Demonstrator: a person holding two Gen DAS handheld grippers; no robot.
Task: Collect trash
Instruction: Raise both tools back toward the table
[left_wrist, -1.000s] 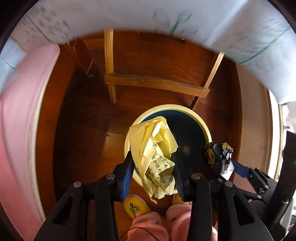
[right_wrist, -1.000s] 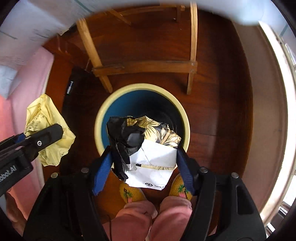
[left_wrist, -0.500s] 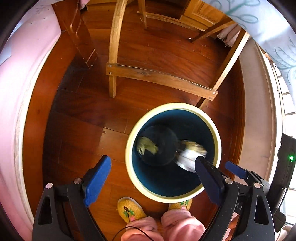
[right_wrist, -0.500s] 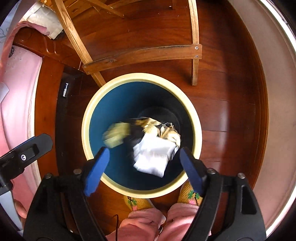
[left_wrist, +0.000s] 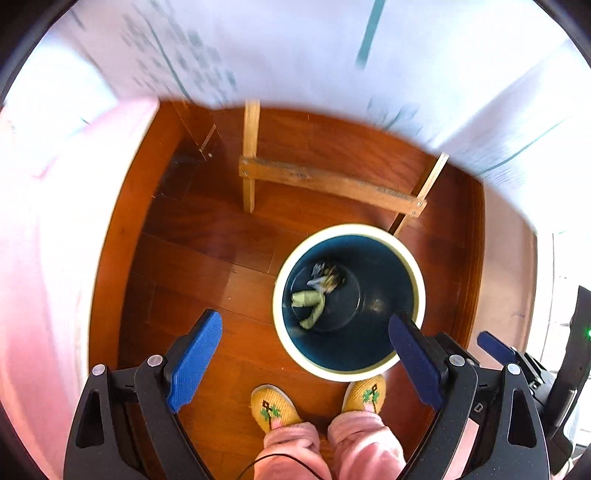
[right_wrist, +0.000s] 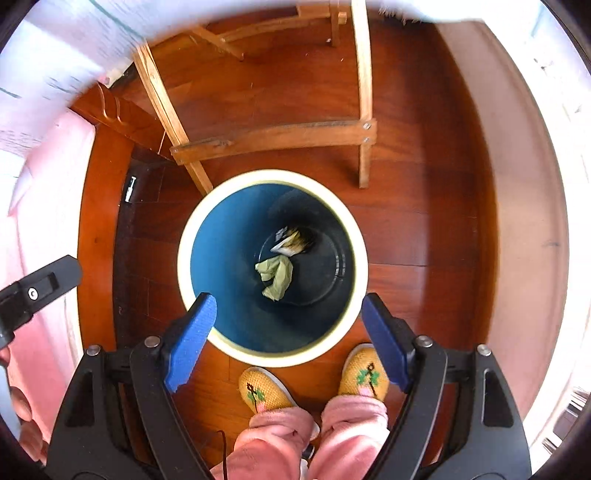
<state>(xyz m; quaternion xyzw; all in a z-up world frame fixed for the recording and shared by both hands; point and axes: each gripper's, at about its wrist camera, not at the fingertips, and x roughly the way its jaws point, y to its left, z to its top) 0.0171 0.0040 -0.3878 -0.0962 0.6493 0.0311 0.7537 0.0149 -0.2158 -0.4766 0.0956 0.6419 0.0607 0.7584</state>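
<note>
A round bin with a cream rim (left_wrist: 419, 280) (right_wrist: 183, 266) and blue inside stands on the wooden floor. At its bottom lie a crumpled yellow paper (left_wrist: 308, 303) (right_wrist: 276, 275) and a black, gold and white wrapper (left_wrist: 327, 277) (right_wrist: 293, 240). My left gripper (left_wrist: 306, 328) is open and empty above the bin's near-left side. My right gripper (right_wrist: 286, 314) is open and empty above the bin's near rim. The right gripper's finger (left_wrist: 495, 347) shows at the right of the left wrist view.
Wooden table legs and a crossbar (left_wrist: 328, 182) (right_wrist: 273, 138) stand just behind the bin. A white patterned cloth (left_wrist: 295, 51) hangs over the far side. The person's yellow slippers (left_wrist: 275, 406) (right_wrist: 364, 371) touch the bin's near side. A pink surface (left_wrist: 40, 236) is at left.
Both grippers opened and let go of the yellow paper and the wrapper, which fell to the bottom of the bin. Both grippers have since risen away from the bin.
</note>
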